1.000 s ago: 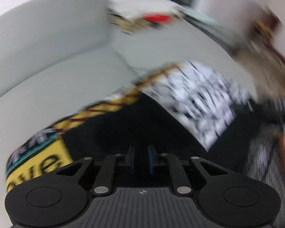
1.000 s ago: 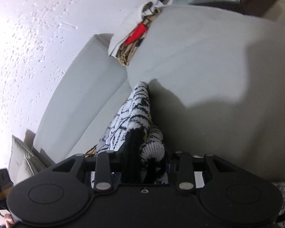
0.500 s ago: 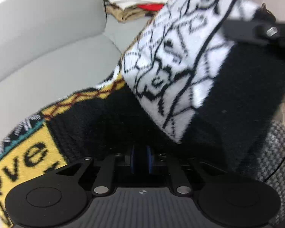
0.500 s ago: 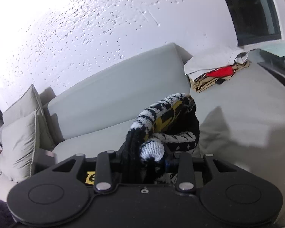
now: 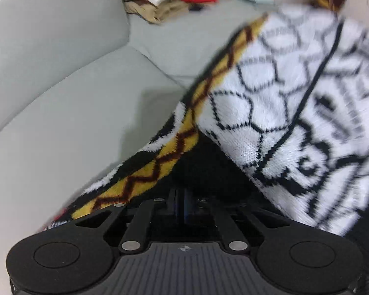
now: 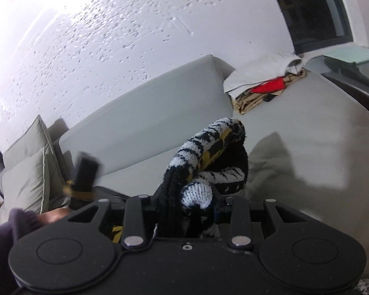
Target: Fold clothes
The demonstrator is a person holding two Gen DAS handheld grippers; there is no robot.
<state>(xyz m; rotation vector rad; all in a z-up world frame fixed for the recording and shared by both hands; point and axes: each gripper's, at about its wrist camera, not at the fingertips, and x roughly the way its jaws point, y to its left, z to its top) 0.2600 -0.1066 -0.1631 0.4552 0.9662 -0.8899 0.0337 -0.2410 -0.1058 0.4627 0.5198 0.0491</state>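
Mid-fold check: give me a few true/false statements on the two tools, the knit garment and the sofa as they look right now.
1. The right tool is shut on a bunched part of the knit garment. True.
2. The left tool stands wide open with nothing between its fingers. False: its fingers are close together, with the garment's dark fabric draped over them.
3. The garment is plain red. False: it is black and white knit with a yellow band bearing a dark zigzag.
4. A stack of folded clothes lies at the far end of the grey sofa. True.
5. The garment lies spread flat on the sofa seat. False: it is lifted, hanging from both tools.
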